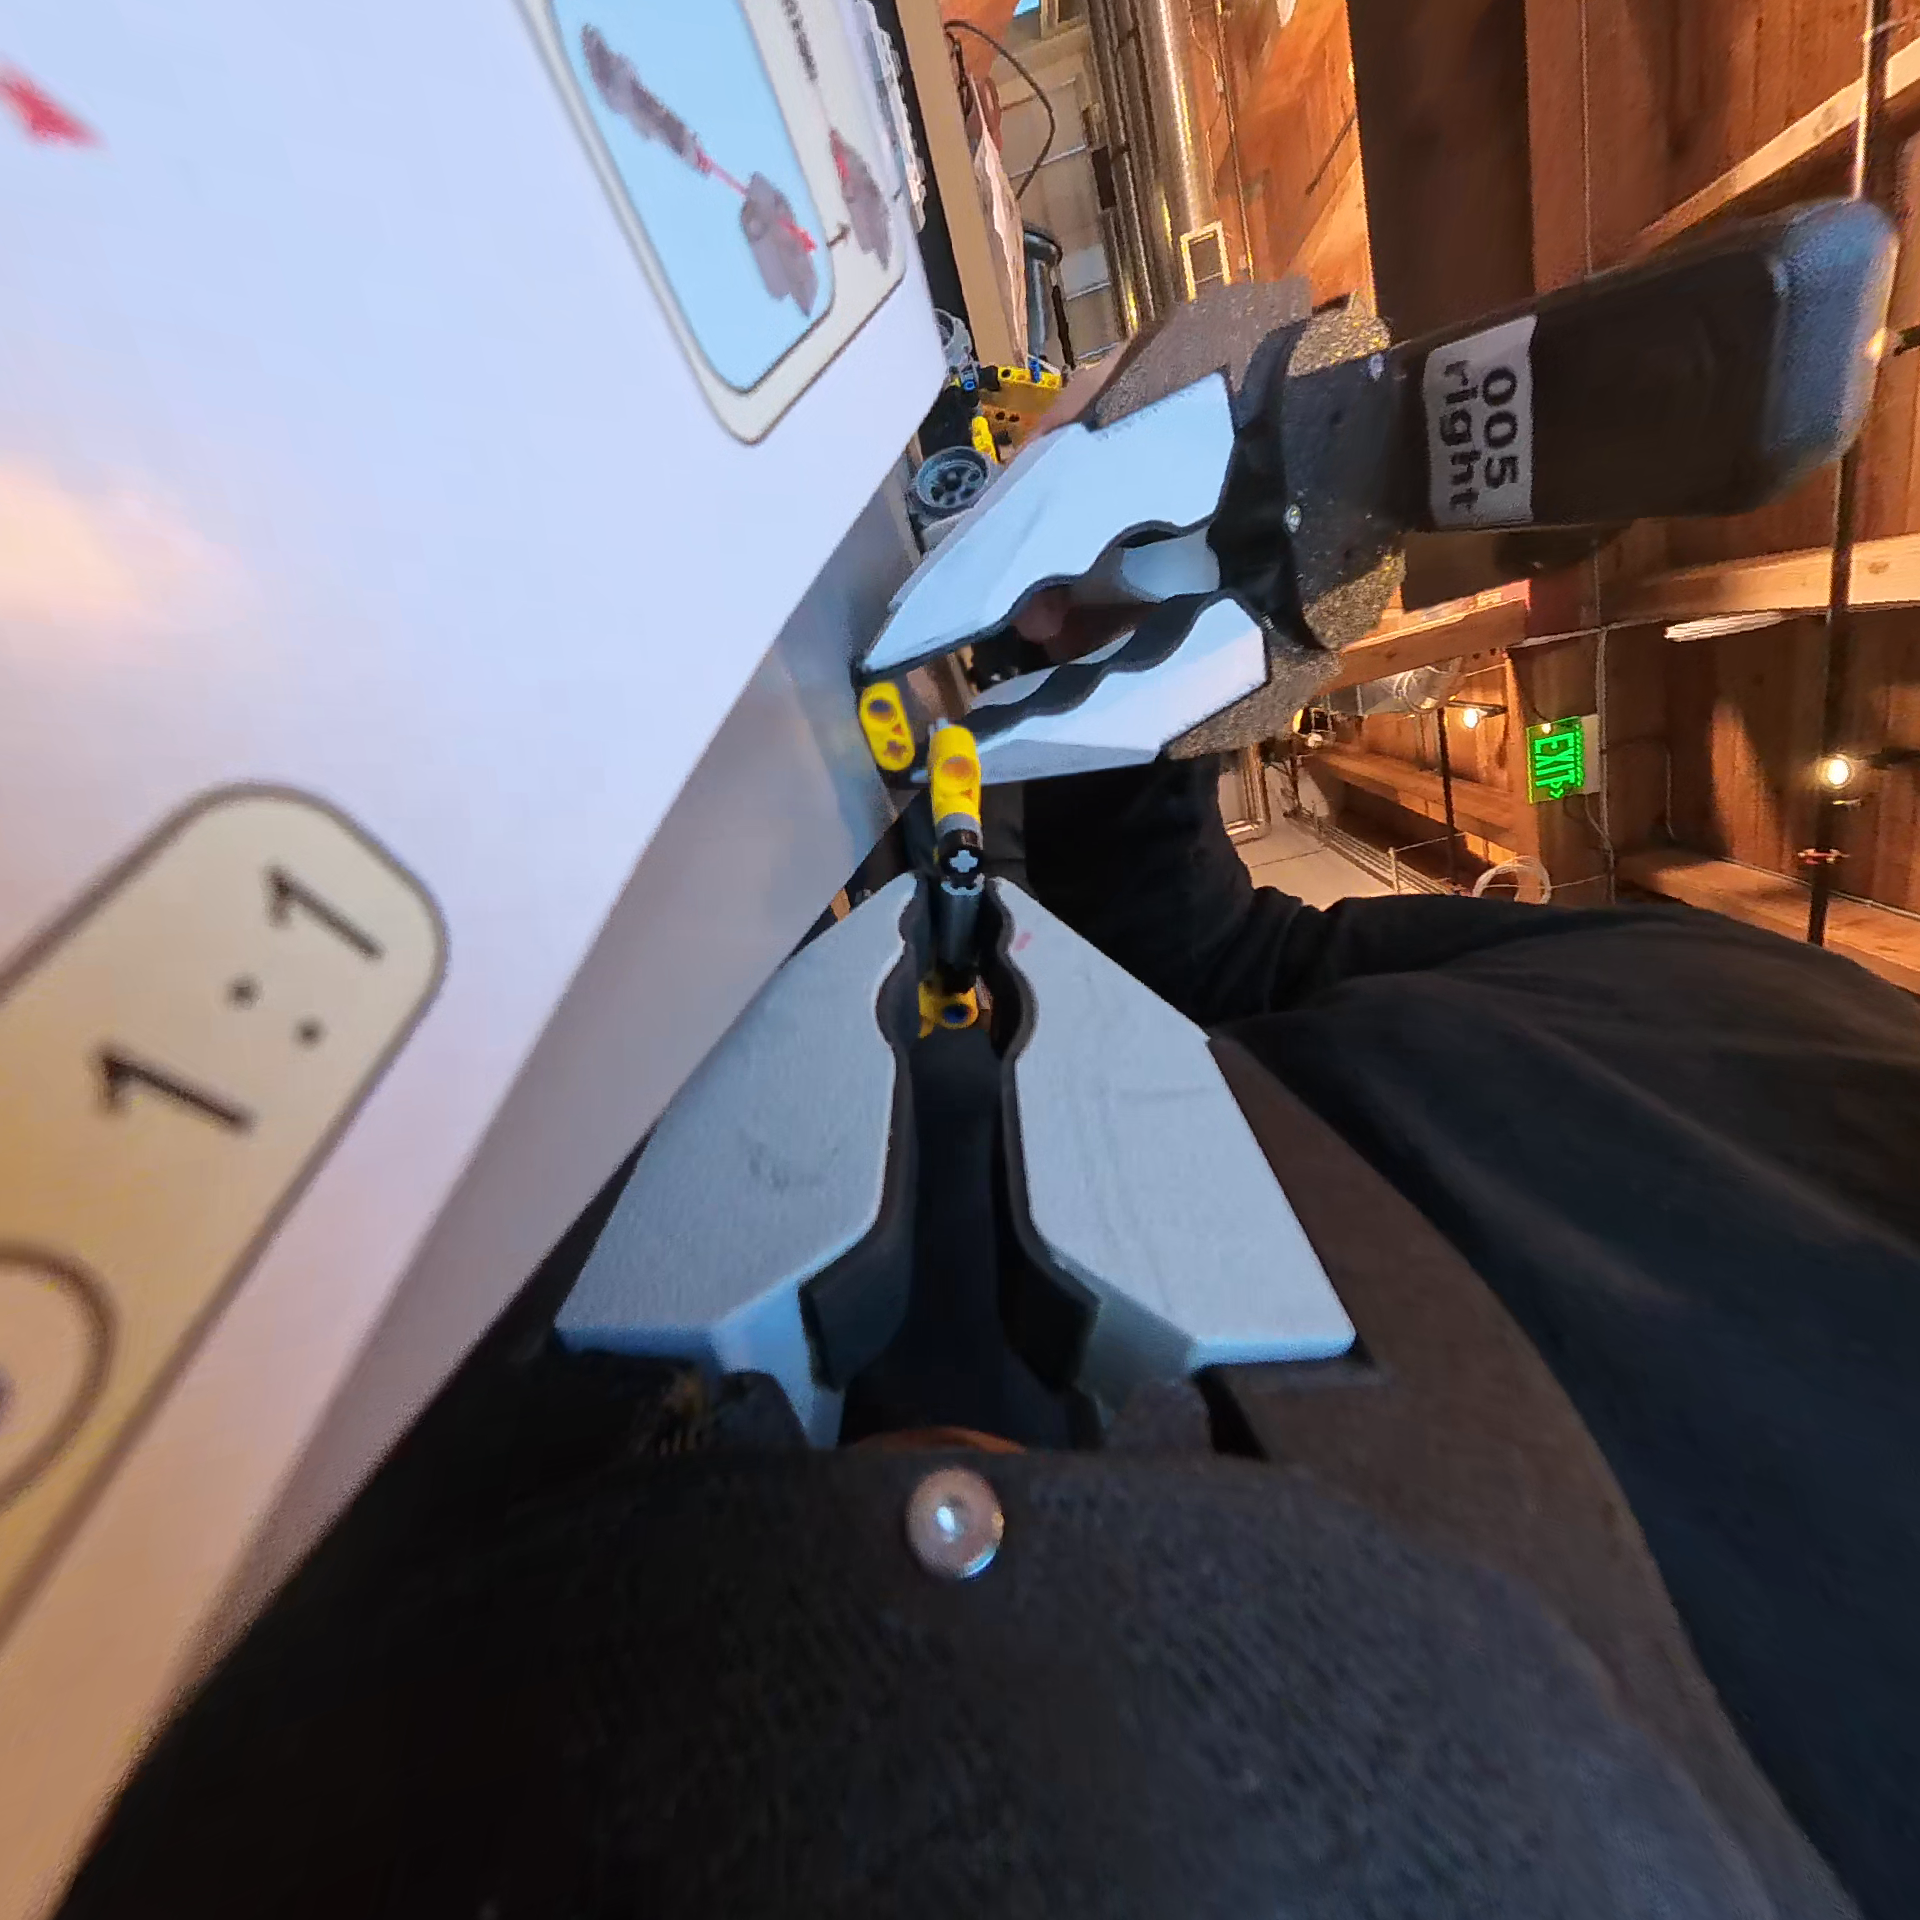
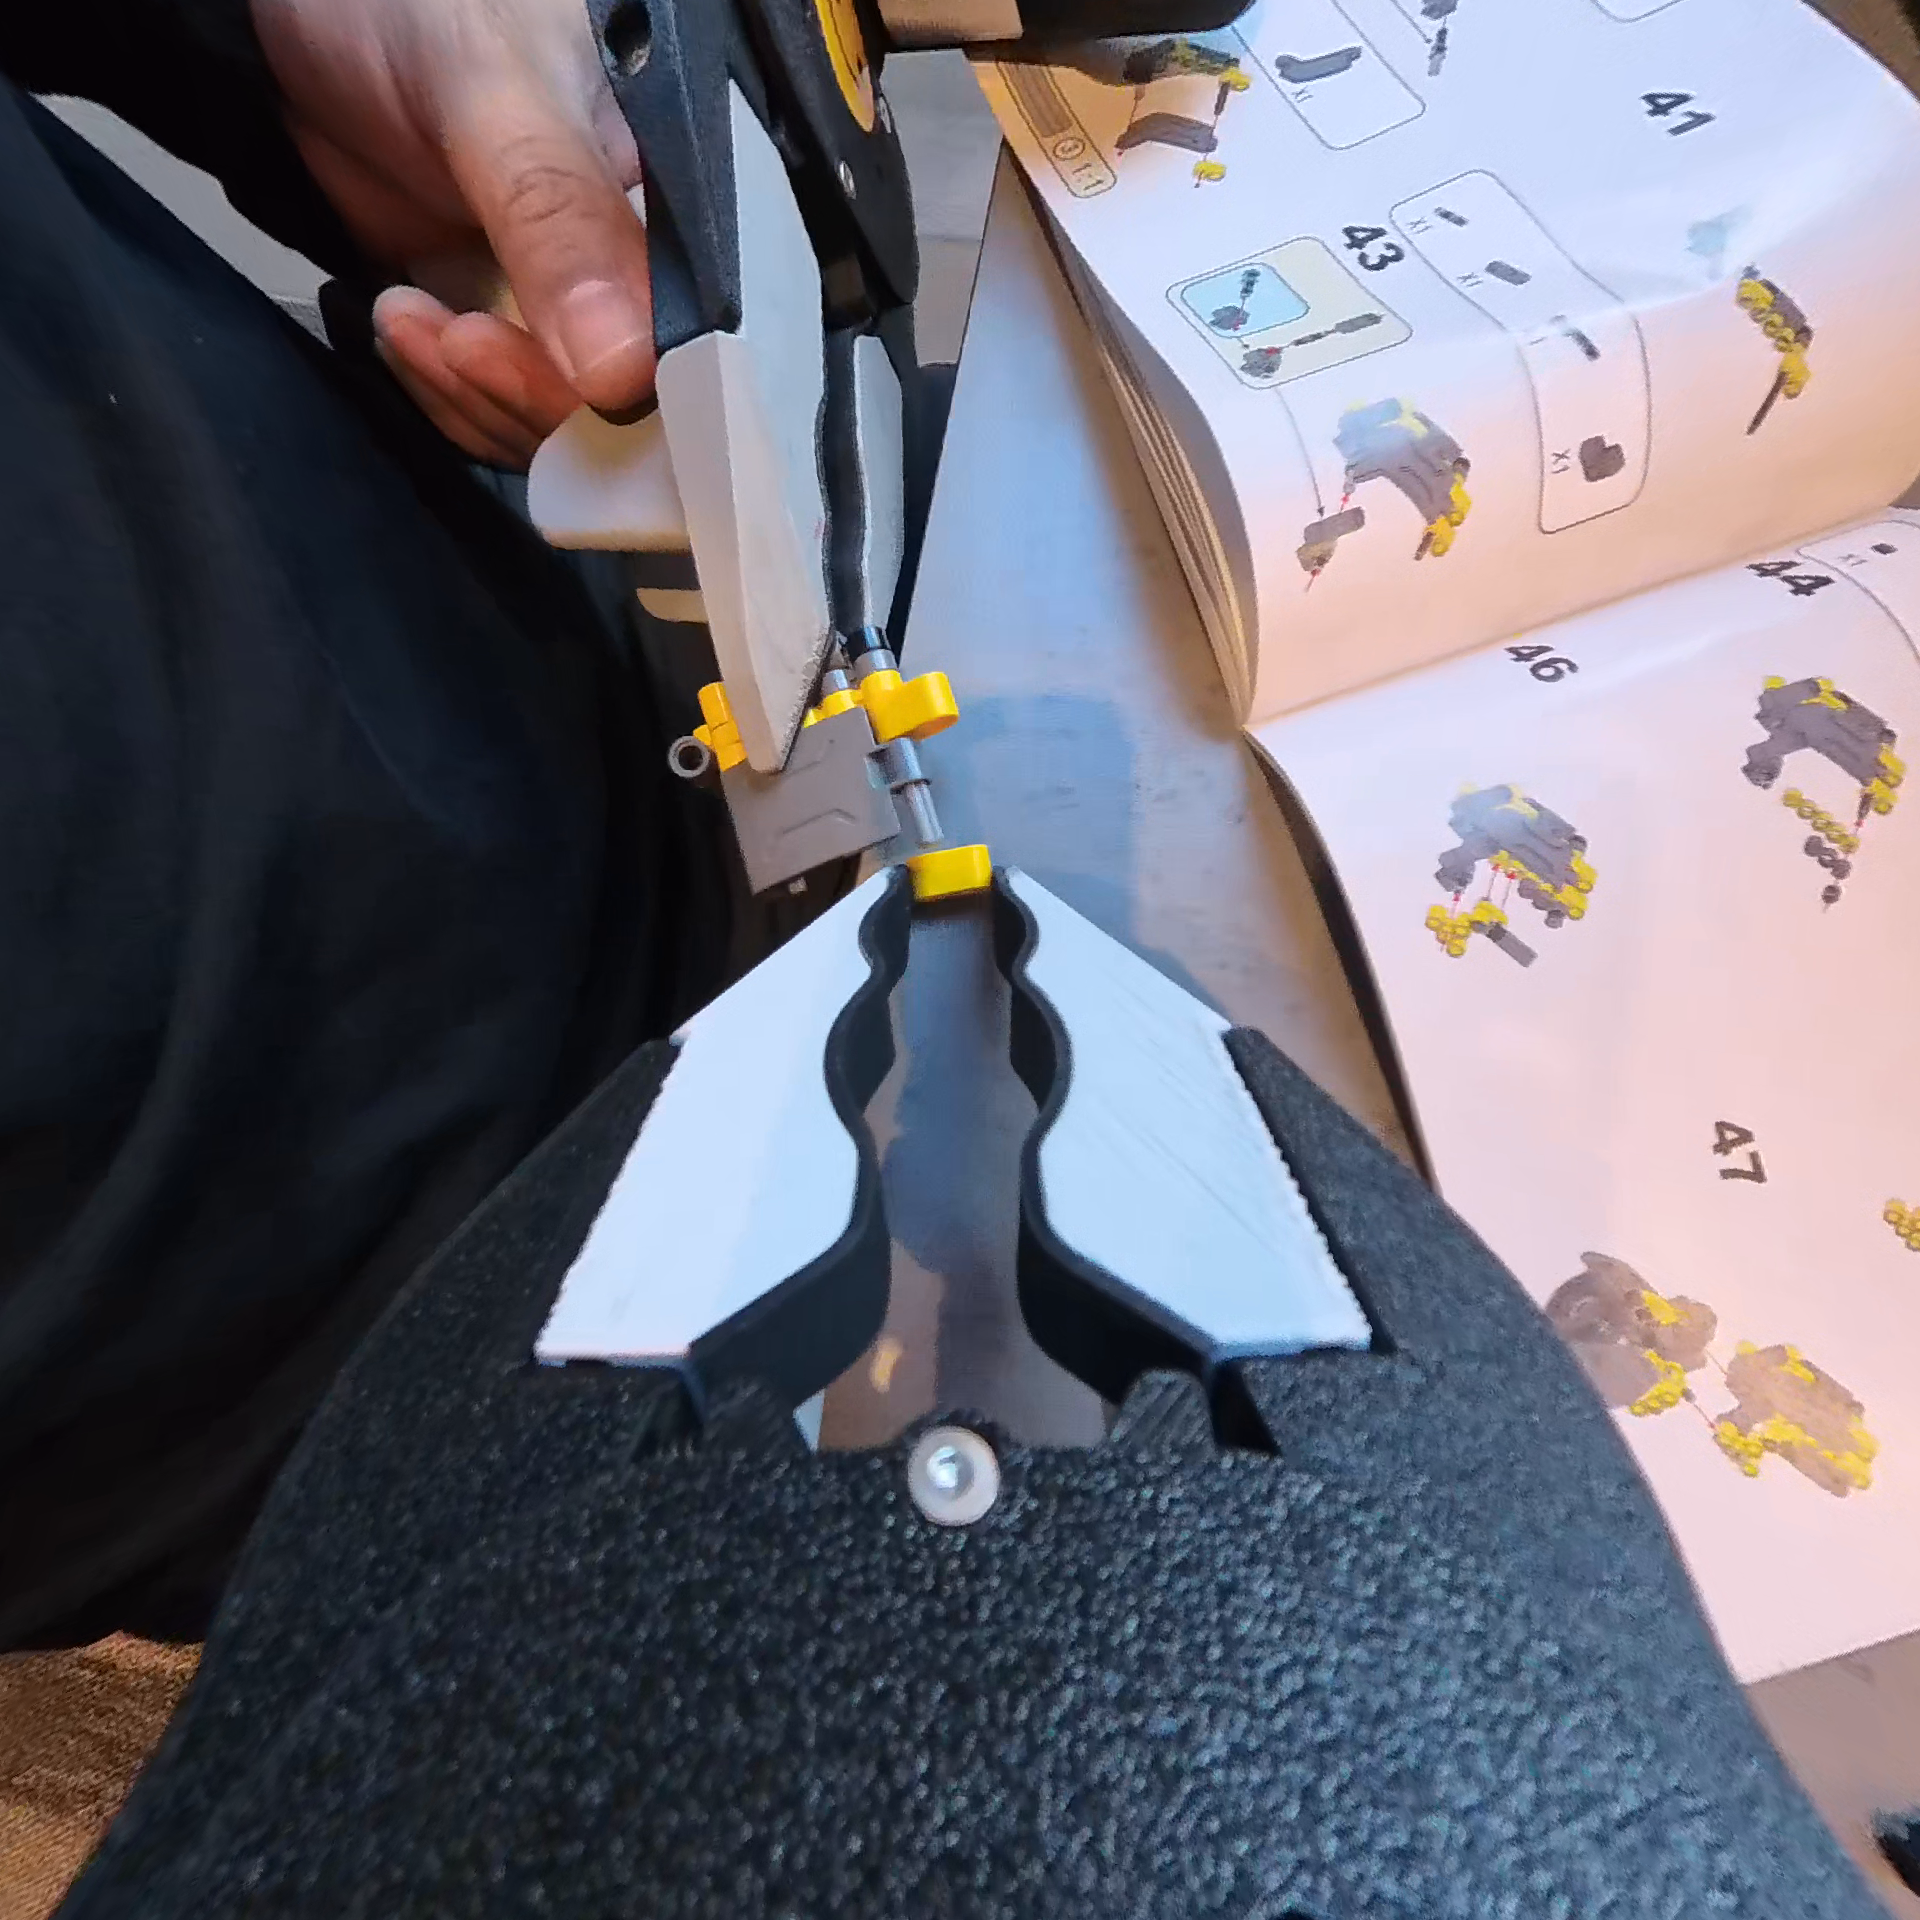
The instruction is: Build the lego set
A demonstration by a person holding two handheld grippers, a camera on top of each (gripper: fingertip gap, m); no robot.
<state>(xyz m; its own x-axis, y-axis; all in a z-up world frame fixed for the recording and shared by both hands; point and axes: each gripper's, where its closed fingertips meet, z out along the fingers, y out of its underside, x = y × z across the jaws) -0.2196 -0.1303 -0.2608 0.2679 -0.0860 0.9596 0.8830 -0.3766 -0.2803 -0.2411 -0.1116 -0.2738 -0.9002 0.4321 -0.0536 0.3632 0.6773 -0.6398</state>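
Note:
My left gripper (image 1: 954, 899) is shut on a small brick assembly (image 1: 956, 821). In the right wrist view the assembly shows a grey panel (image 2: 810, 800), yellow connectors (image 2: 909, 701) and a thin grey axle (image 2: 916, 800) sticking out. The left gripper (image 2: 831, 686) comes in there from the top. My right gripper (image 2: 948, 888) is shut on a small yellow connector piece (image 2: 948, 871) at its fingertips. It holds the piece just off the free end of the axle. In the left wrist view the right gripper (image 1: 899, 717) and its yellow piece (image 1: 885, 724) sit just beyond the assembly.
An open instruction booklet (image 2: 1558, 727) lies on the metal tabletop (image 2: 1049, 665), also close at left in the left wrist view (image 1: 416, 520). A person's hand (image 2: 499, 208) holds the left gripper. Dark clothing (image 2: 260, 831) is beside it. Loose brick parts (image 1: 977, 416) lie farther along the table. My two grippers' fingertips are within a few centimetres of each other.

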